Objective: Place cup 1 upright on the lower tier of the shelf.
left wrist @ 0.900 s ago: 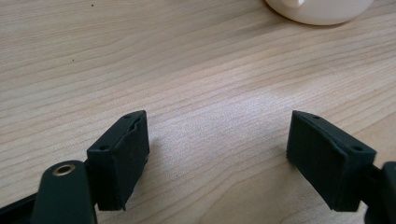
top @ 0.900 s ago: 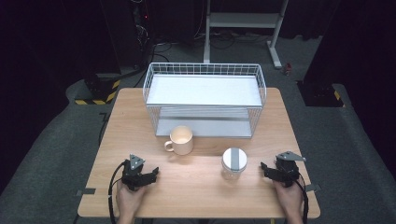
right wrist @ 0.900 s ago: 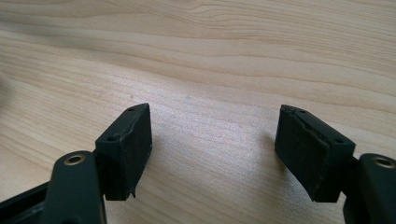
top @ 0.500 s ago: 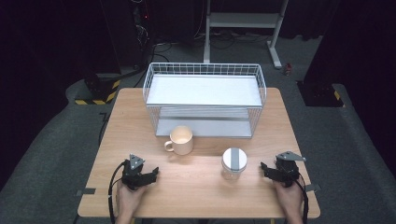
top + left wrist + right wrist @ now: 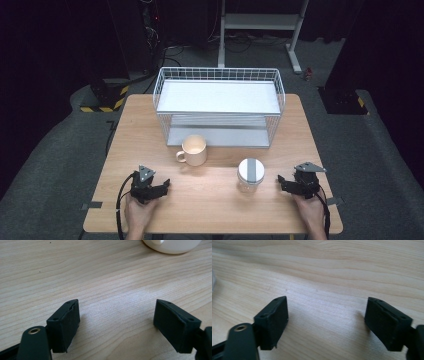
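**A staged recording lab, not a home**

A small wooden table point(image 5: 215, 200) stands alone on grey carpet point(image 5: 60, 170), and everything beyond the carpet is dark, like a studio with black surroundings. Behind the table rises the base of a white metal stand point(image 5: 260, 22), with loose cables point(image 5: 245, 45) on the floor beside it. To the table's left rear, a dark equipment rack point(image 5: 150, 25) shows a small red light, and yellow-and-black hazard tape point(image 5: 102, 107) marks the floor nearby. Strips of grey tape point(image 5: 92, 205) fix the table's near corners in place.
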### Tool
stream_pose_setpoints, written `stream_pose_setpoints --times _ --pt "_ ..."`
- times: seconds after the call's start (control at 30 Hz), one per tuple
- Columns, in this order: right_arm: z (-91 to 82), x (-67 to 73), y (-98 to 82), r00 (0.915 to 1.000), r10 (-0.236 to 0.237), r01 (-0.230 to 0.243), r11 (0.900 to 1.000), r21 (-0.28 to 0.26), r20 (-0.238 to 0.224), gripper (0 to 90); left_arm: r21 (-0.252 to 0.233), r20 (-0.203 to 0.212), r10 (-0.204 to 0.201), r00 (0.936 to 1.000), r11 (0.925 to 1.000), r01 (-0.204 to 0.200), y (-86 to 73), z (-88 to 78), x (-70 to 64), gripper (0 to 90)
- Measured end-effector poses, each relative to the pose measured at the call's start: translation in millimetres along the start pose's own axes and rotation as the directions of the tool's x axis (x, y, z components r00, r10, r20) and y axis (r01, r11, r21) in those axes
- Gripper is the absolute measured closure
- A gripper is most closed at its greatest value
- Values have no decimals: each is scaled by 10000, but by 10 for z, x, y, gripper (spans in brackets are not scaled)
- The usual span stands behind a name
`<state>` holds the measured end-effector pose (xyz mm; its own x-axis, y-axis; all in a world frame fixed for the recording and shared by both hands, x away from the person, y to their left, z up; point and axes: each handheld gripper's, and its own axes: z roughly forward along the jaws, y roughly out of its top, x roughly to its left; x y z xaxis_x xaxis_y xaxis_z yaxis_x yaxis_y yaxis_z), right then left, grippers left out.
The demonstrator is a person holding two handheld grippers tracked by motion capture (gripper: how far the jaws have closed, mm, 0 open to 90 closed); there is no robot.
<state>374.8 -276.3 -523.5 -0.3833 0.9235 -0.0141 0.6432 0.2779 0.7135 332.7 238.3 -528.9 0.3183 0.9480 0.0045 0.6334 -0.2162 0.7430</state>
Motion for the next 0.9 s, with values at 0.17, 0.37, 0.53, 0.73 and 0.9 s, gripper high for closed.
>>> stream_pose_setpoints --times 0.17,0.37,0.53,0.73,0.9 --pt "-97 84 -36 9985 -185 183 9998 -36 -510 132 -13 -39 40 10000 10000 -40 1 -1 4 220" --pt "-214 206 -92 9937 -251 200 9987 -473 -1089 116 -24 -73 67 10000 10000 -67 1 -2 8 225" --pt "-282 304 -153 9891 -402 301 9969 -733 -1415 117 -37 -59 -17 10000 10000 17 -1 -3 5 231" --pt "-318 339 -195 9861 -282 161 9971 -748 -1635 117 -24 -63 -37 10000 10000 36 -1 -5 6 236" --pt "-359 384 -216 9834 -379 228 9960 -863 -1777 117 -64 -96 -98 9999 9999 98 -3 -4 4 245"
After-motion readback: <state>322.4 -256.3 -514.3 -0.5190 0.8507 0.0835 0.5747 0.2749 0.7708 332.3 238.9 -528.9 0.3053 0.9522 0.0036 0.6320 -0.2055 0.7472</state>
